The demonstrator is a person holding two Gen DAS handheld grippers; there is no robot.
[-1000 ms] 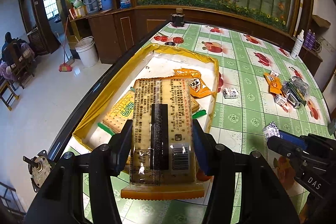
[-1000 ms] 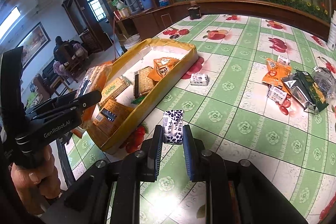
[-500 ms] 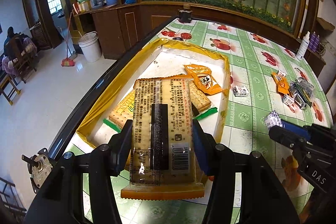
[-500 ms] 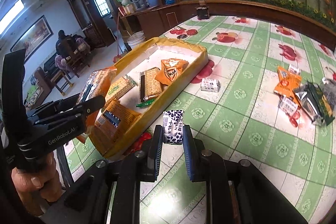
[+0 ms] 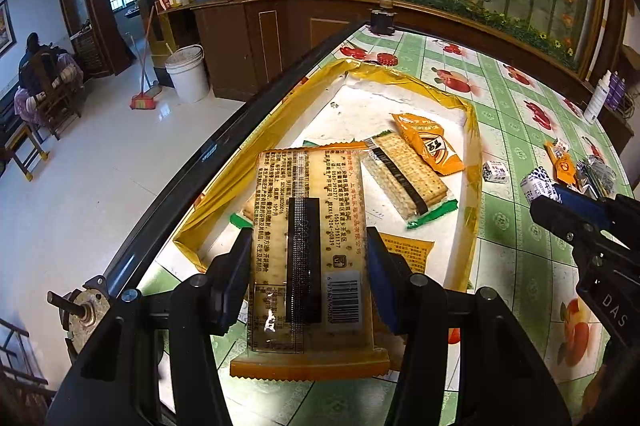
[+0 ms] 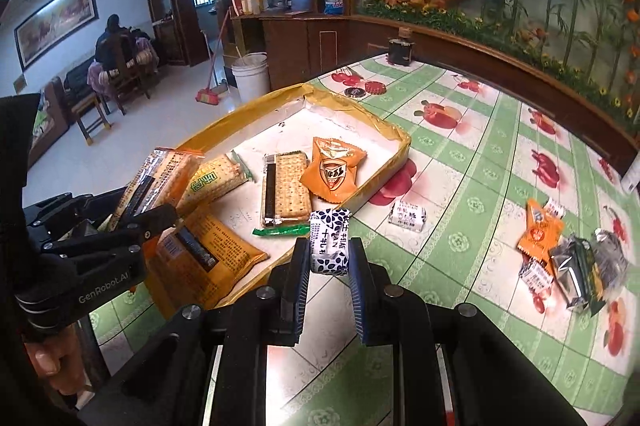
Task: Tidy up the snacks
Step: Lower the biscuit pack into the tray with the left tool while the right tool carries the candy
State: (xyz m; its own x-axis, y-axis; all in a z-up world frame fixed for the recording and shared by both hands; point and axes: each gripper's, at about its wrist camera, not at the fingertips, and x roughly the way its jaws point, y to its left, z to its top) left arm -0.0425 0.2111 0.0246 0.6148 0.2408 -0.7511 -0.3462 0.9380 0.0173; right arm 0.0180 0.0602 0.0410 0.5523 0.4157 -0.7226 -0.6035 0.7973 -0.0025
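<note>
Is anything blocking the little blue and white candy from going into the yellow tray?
Nothing visible does. The right claw holds the candy above the tray's near rim. Cracker packs lie inside, but white floor behind them is bare.

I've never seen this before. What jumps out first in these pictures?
Two hand-held tools each pinch a snack: the left gripper clamps a long cracker packet, and the right gripper holds a small blue-and-white candy. Both hang near a yellow-edged tray already holding crackers, on a green fruit-print tablecloth.
</note>
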